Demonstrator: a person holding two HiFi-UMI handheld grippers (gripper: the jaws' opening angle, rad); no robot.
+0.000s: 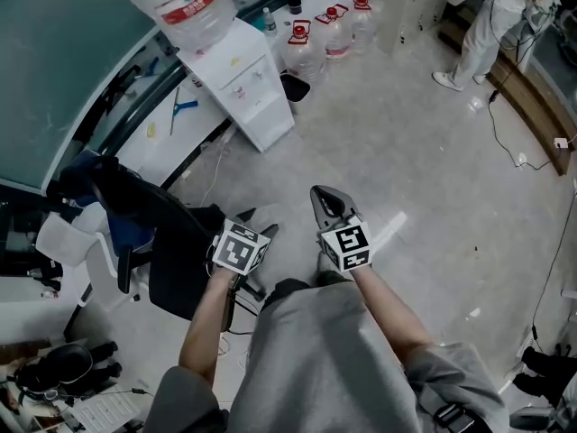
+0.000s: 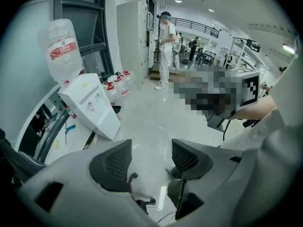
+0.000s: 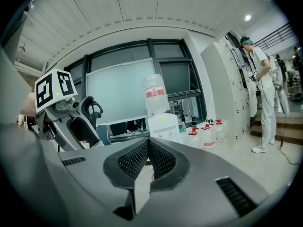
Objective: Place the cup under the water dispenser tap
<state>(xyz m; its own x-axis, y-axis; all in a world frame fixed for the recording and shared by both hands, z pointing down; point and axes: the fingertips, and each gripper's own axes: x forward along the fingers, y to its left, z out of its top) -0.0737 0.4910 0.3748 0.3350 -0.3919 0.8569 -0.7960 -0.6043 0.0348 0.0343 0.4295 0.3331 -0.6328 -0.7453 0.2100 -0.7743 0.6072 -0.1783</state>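
Note:
The white water dispenser (image 1: 248,93) with an upturned bottle (image 1: 185,3) stands far ahead on the left, beside a desk. It also shows in the left gripper view (image 2: 92,108) and the right gripper view (image 3: 163,126). My left gripper (image 1: 264,232) points steeply down at the floor. Between its wide-set jaws sits a faint clear cup (image 2: 151,143), and the left gripper (image 2: 151,157) is shut on it. My right gripper (image 1: 323,197) is held close beside it and points nearly level at the dispenser. The right gripper (image 3: 149,148) is shut with nothing in it.
A black office chair (image 1: 171,242) stands close on my left. Several red-capped spare water bottles (image 1: 315,39) and a black bin (image 1: 293,87) sit right of the dispenser. A person (image 1: 487,25) stands at the far right, and a cable (image 1: 514,142) trails across the floor.

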